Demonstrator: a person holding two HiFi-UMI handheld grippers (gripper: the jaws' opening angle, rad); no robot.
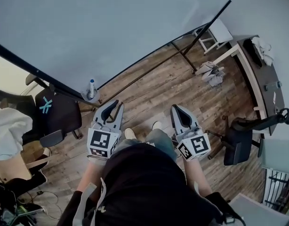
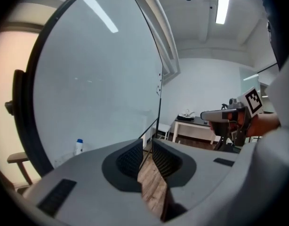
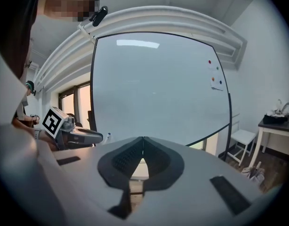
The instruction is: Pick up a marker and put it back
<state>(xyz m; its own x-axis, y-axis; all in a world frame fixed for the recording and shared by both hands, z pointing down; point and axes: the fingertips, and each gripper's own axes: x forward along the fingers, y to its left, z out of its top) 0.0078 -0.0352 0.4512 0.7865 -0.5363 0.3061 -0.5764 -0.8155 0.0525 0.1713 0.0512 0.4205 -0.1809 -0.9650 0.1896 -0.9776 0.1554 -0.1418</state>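
I can make out no marker in any view. The big whiteboard (image 1: 111, 27) stands in front of me; it also fills the left gripper view (image 2: 97, 88) and the right gripper view (image 3: 158, 88). A small white bottle with a blue cap (image 1: 91, 87) stands on its tray, also visible in the left gripper view (image 2: 79, 146). My left gripper (image 1: 112, 108) hangs over the wooden floor just right of the bottle; a narrow gap separates its jaws (image 2: 147, 147), with nothing in it. My right gripper (image 1: 178, 112) is held beside it, its tips together (image 3: 142, 142) and empty.
A dark chair (image 1: 60, 112) draped with clothes is at the left. A black office chair (image 1: 238, 142) and a desk (image 1: 257, 74) are at the right. A white stool (image 1: 215, 34) and a crumpled cloth (image 1: 211, 73) lie beyond. Small magnets (image 3: 216, 83) dot the board.
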